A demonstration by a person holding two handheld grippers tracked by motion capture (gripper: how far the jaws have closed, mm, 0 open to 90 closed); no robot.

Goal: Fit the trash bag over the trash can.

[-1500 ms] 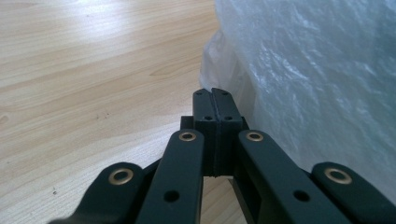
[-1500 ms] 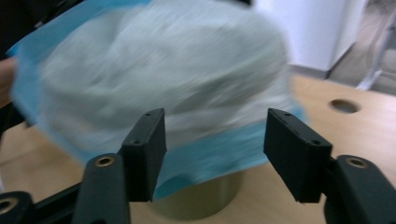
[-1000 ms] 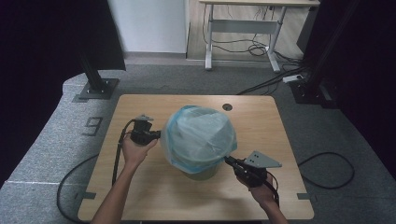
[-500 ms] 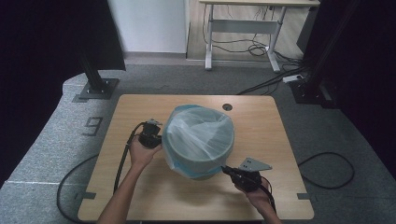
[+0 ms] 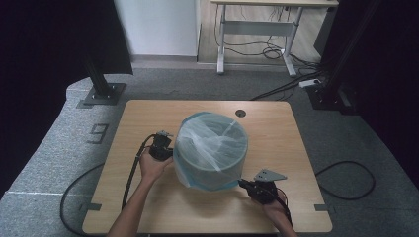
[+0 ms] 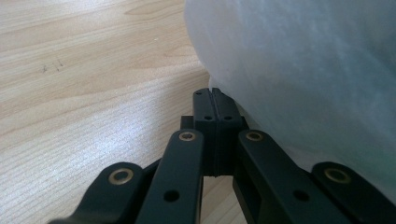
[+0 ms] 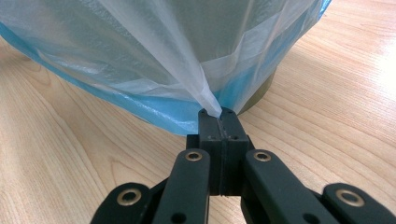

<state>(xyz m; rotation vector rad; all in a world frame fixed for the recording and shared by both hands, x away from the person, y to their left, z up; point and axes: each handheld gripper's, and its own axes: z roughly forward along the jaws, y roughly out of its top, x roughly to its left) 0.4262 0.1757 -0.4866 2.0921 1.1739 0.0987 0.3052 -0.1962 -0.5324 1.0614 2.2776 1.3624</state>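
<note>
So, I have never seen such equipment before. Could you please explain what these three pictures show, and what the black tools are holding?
A person sits at a wooden table and holds a hand tool with two black jaws in each hand. The wide picture comes from a camera above the table. The other two come from small cameras riding on the tools, looking along their jaws. On the table stands a round bin with a thin bag, whitish with a blue edge, pulled over it. The left gripper is shut at the bag's side; the right gripper is shut on a pinched fold of the bag near the bin's base.
</note>
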